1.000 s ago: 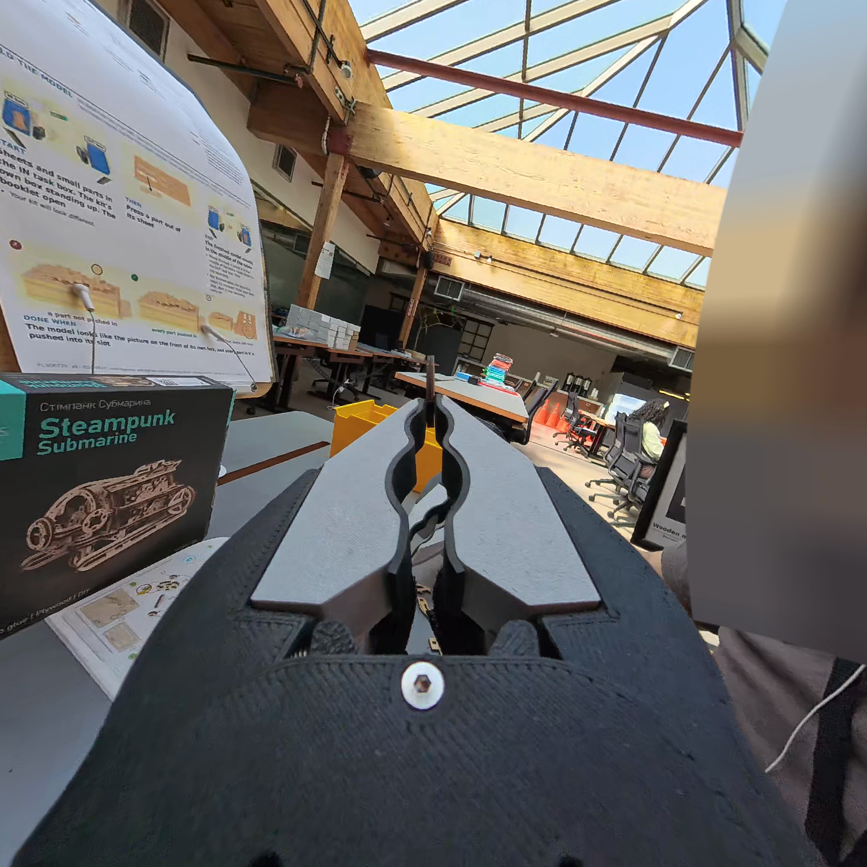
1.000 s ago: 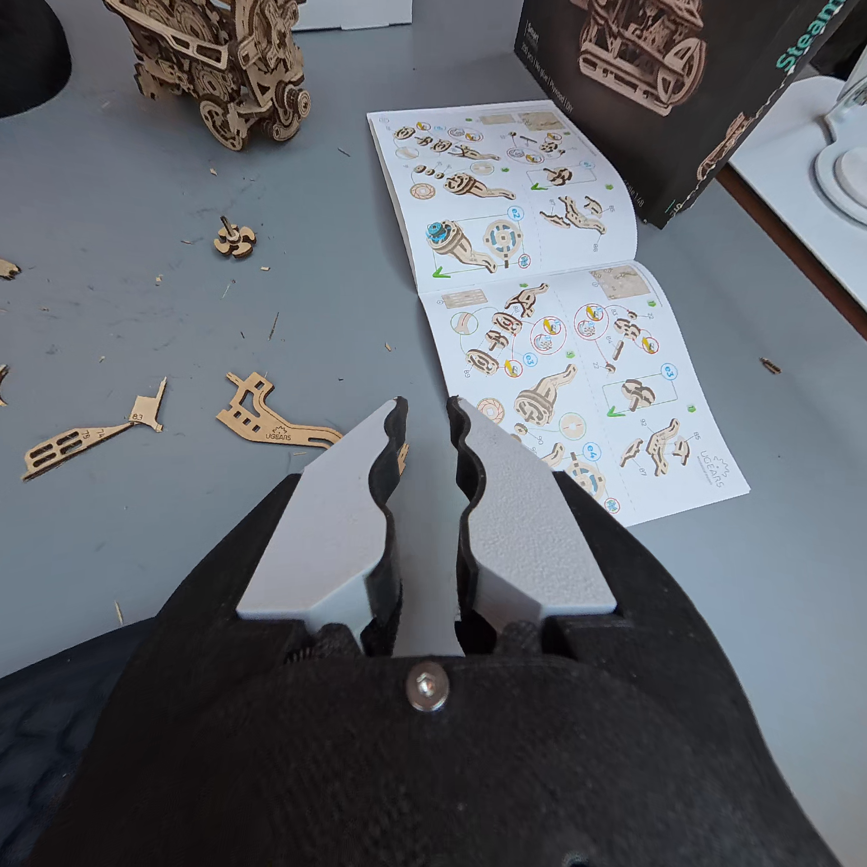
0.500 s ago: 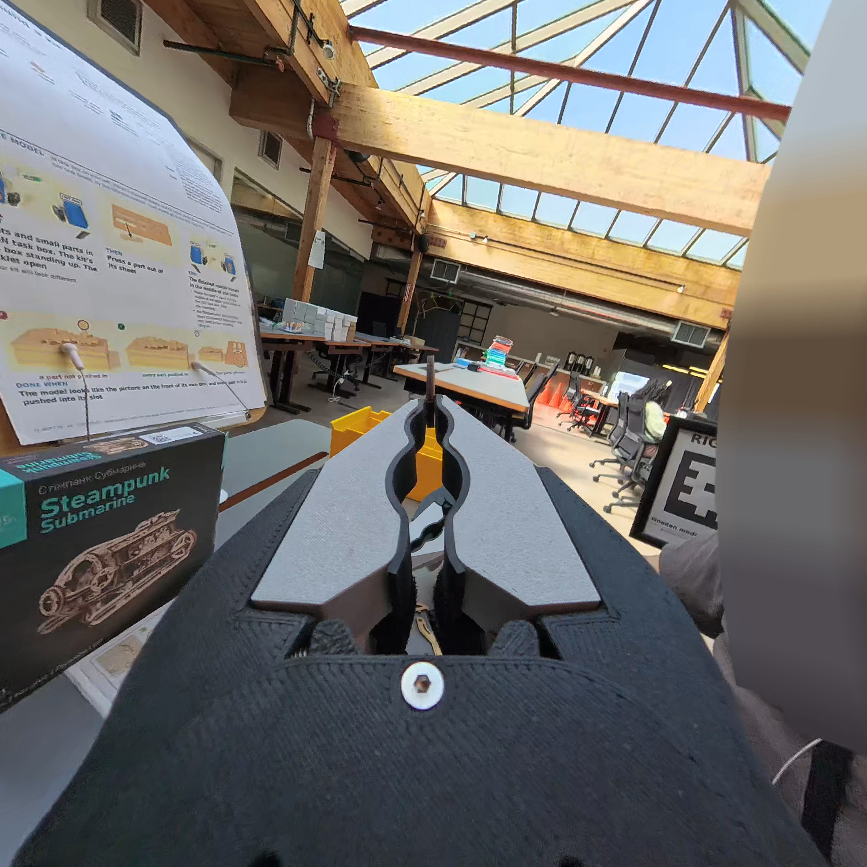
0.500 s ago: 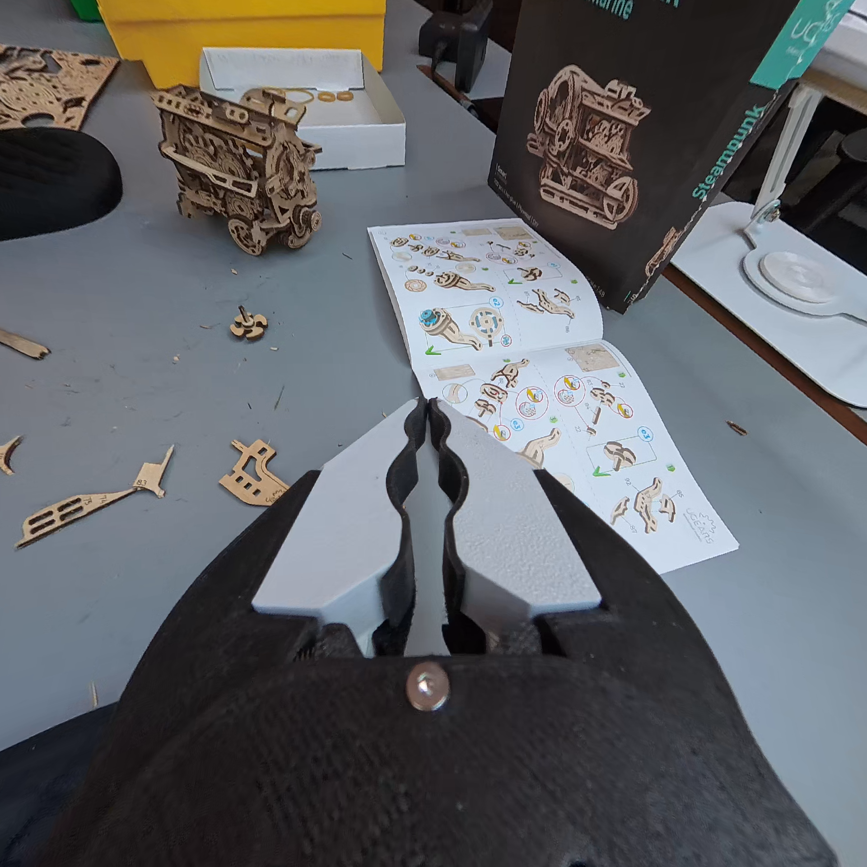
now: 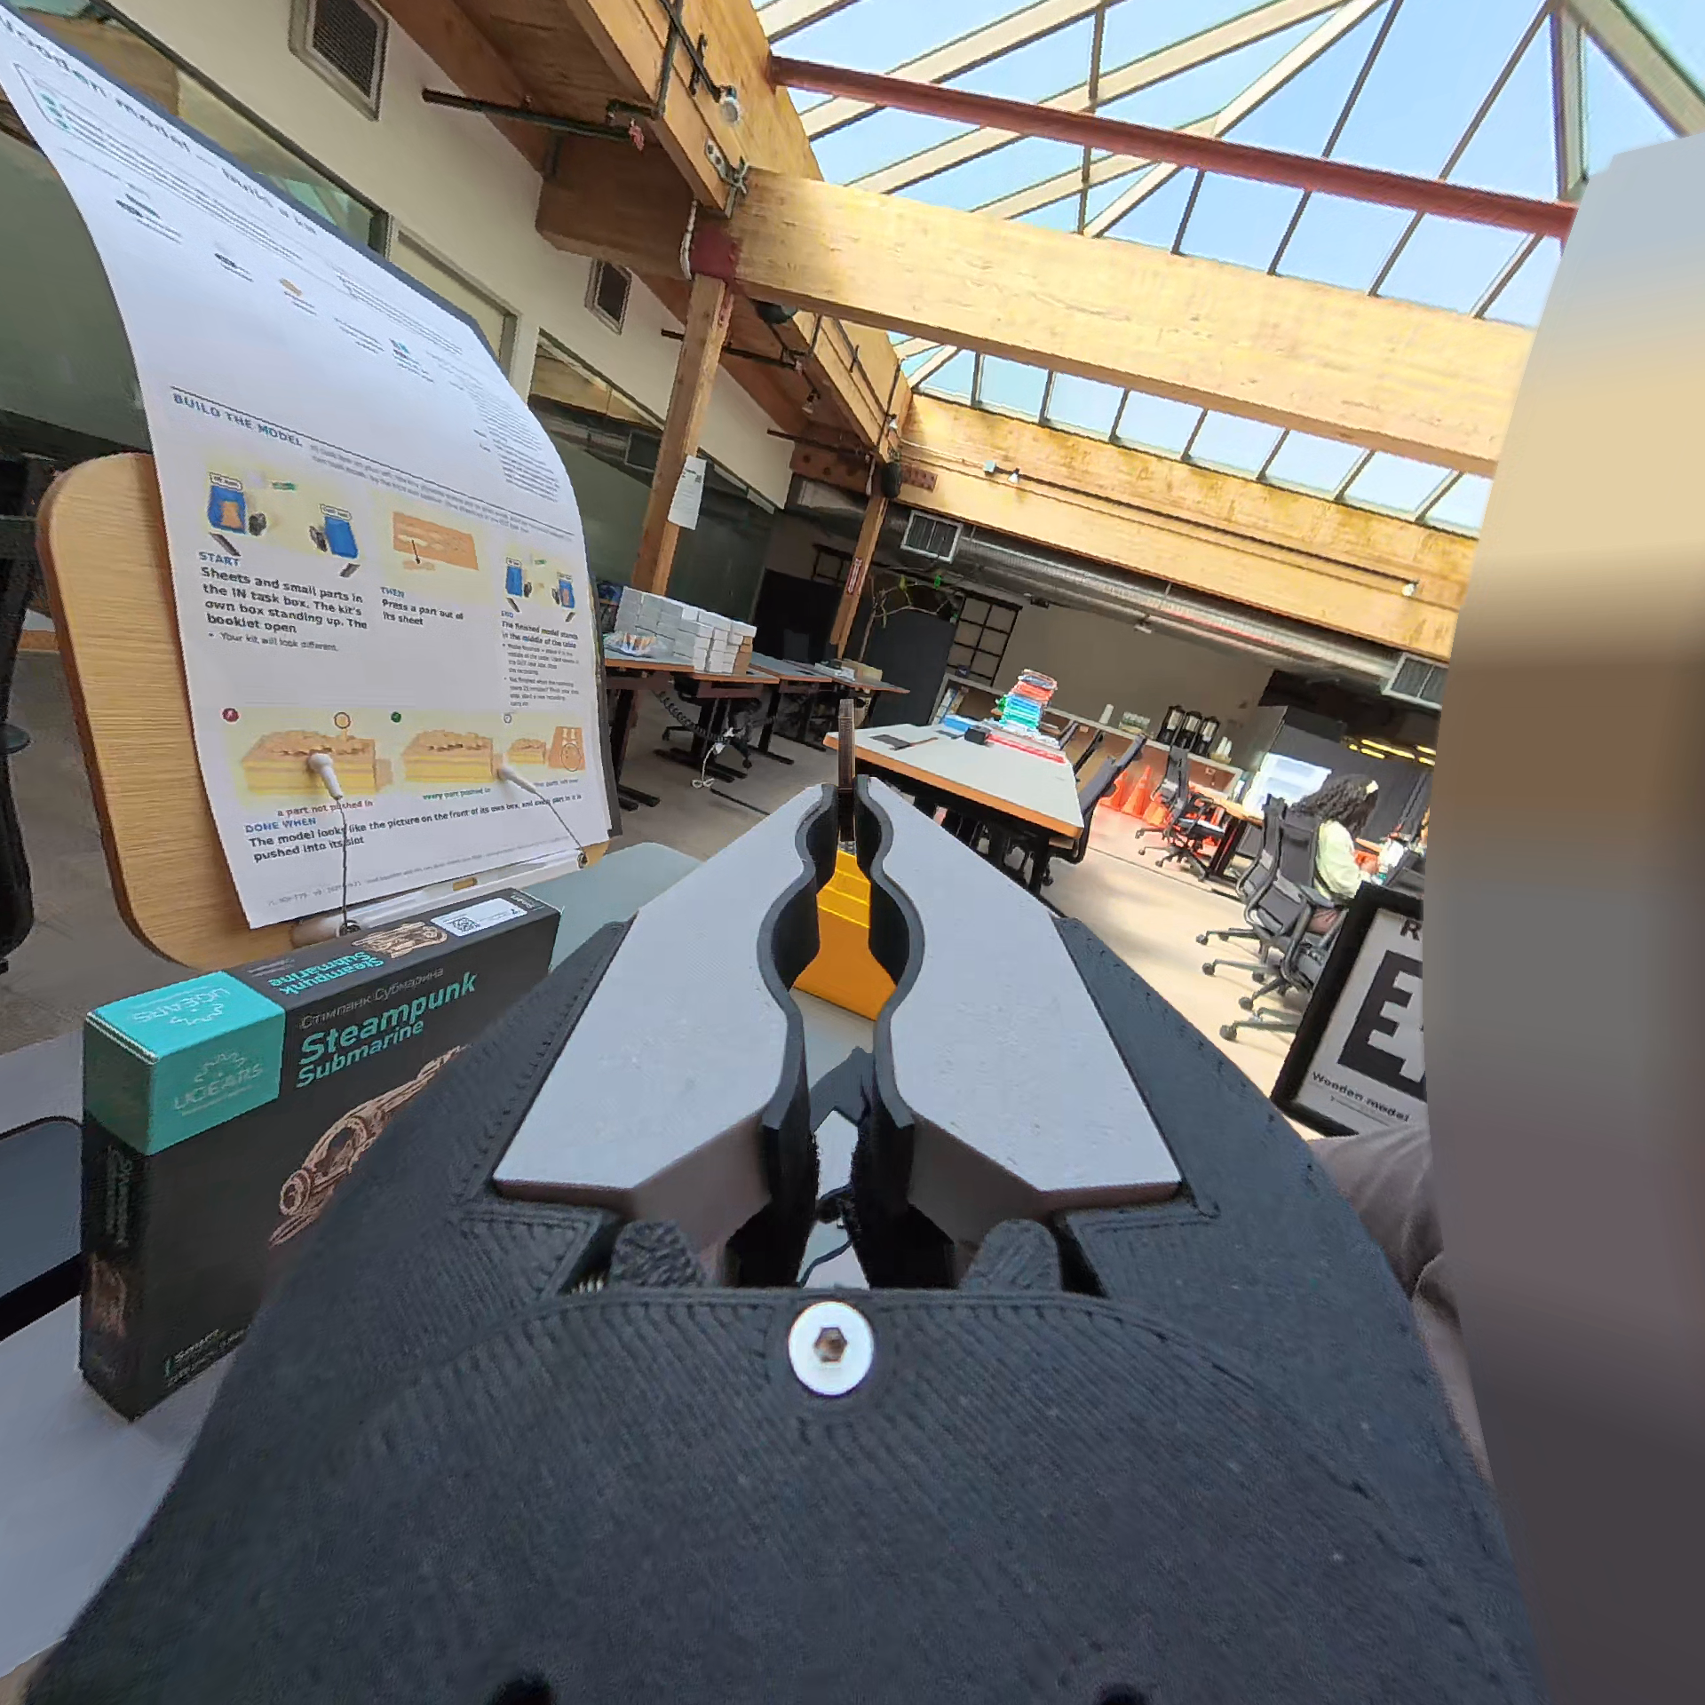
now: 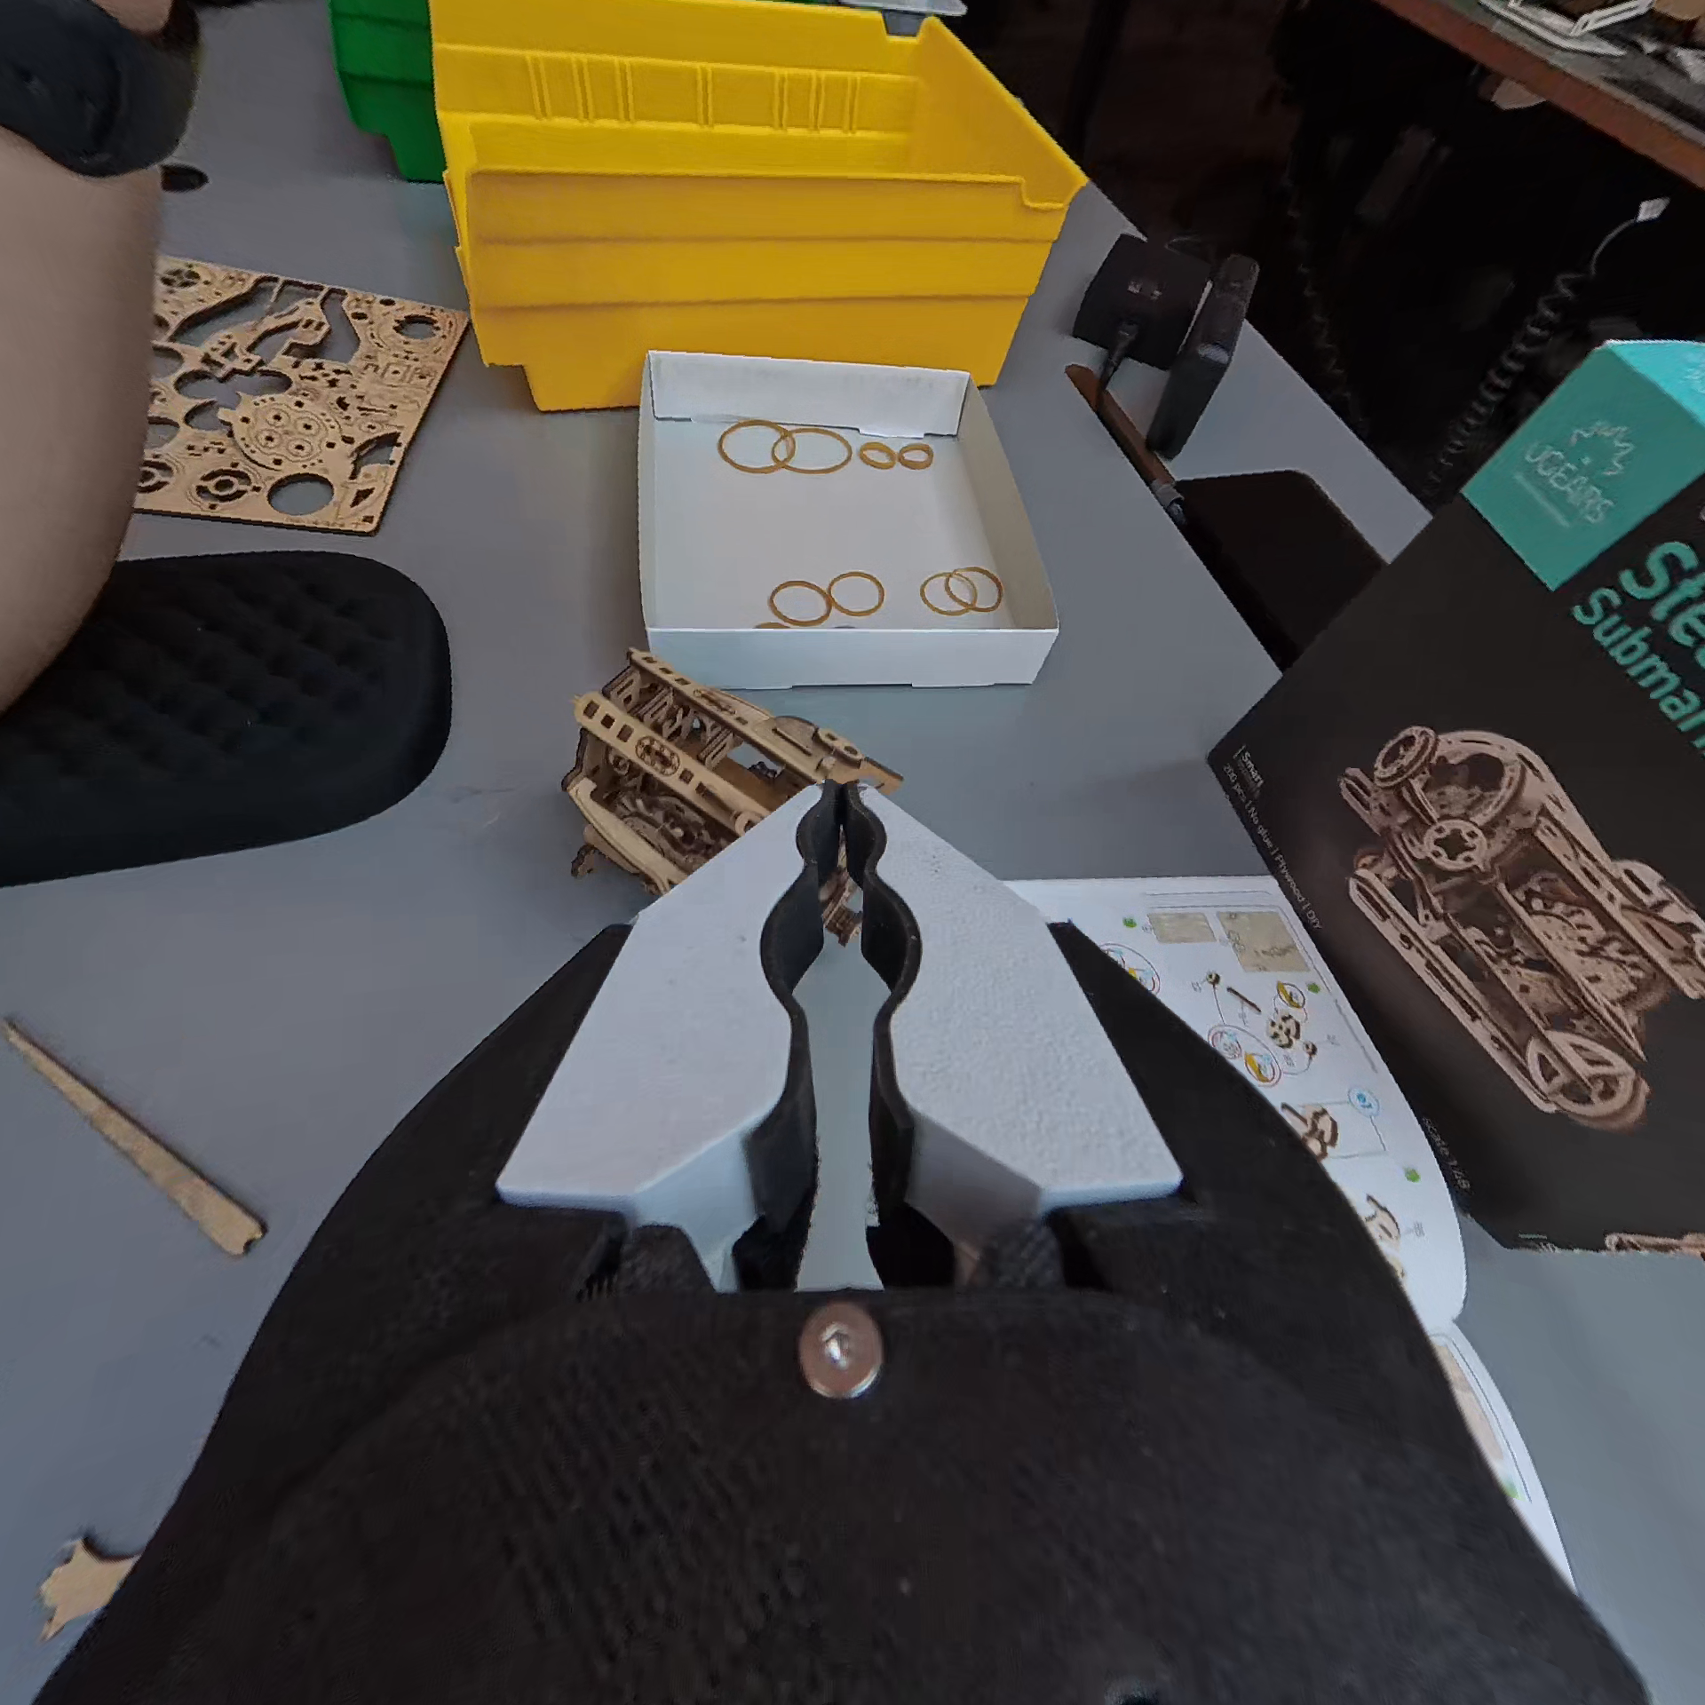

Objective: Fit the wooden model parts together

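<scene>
— Wooden model (image 6: 683, 784) is sitting on the grey table (image 6: 277, 969) just in front of the white tray (image 6: 849, 646) of rubber bands, but the right gripper (image 6: 841, 801) is covering its near side.

— Is that gripper holding anything?

— Its tips are meeting, with nothing showing between them.

— And the left gripper (image 5: 847, 795)?

— It is pinching a thin dark stick (image 5: 845, 752), seen edge-on and hard to identify. The kit box (image 5: 277, 1089) is standing to its left.
</scene>
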A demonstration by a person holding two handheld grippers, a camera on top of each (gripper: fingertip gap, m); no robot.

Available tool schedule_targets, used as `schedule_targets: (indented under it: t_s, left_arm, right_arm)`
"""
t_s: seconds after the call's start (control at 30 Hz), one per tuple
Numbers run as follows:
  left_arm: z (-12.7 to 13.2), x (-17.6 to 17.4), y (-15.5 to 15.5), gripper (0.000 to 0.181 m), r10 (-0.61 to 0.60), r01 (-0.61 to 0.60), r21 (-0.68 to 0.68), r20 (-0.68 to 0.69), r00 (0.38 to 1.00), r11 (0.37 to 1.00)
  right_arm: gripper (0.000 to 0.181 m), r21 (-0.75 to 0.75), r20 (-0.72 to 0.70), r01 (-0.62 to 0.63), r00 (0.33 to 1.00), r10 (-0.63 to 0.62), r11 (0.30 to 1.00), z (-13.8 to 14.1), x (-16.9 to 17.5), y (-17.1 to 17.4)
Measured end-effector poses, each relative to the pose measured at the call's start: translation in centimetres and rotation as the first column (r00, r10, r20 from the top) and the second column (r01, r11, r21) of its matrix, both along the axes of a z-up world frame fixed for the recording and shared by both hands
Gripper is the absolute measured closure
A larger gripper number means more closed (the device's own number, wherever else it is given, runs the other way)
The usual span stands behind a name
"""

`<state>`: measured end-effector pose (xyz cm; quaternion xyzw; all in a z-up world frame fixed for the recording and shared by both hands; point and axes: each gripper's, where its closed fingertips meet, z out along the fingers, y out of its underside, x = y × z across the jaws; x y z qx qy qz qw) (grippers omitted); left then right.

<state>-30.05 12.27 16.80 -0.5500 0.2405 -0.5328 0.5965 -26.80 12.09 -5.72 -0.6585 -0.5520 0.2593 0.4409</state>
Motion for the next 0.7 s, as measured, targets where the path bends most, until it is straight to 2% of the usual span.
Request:
schedule_targets:
  t_s: [0.13, 0.33, 0.43, 0.57, 0.7]
  left_arm:
    - [0.3, -0.8, -0.1, 0.181, 0.015, -0.015, 0.014, 0.004, 1.0, 1.0]
    - [0.3, -0.4, -0.3, 0.18, -0.002, 0.002, 0.018, 0.001, 1.0, 1.0]
    - [0.2, 0.0, -0.3, 0.18, -0.015, 0.015, 0.016, -0.003, 1.0, 1.0]
    - [0.2, 0.4, -0.5, 0.18, -0.022, 0.022, 0.018, -0.01, 1.0, 1.0]
    - [0.2, 0.6, -0.6, 0.18, -0.025, 0.025, 0.02, -0.015, 1.0, 0.999]
  right_arm:
    - [0.181, -0.014, 0.11, -0.002, 0.994, 0.004, 1.0, -1.8, -2.5, 1.2]
    - [0.181, -0.066, 0.11, -0.004, 0.994, 0.012, 0.998, -2.4, -3.1, 1.0]
    - [0.181, -0.068, 0.059, -0.012, 0.998, 0.016, 0.998, -1.4, -3.3, 1.0]
    - [0.181, -0.079, 0.111, -0.02, 0.993, 0.029, 0.997, -2.3, -3.4, 1.0]
    - [0.181, -0.078, 0.077, -0.072, 0.994, 0.078, 0.994, -1.6, -4.6, -0.3]
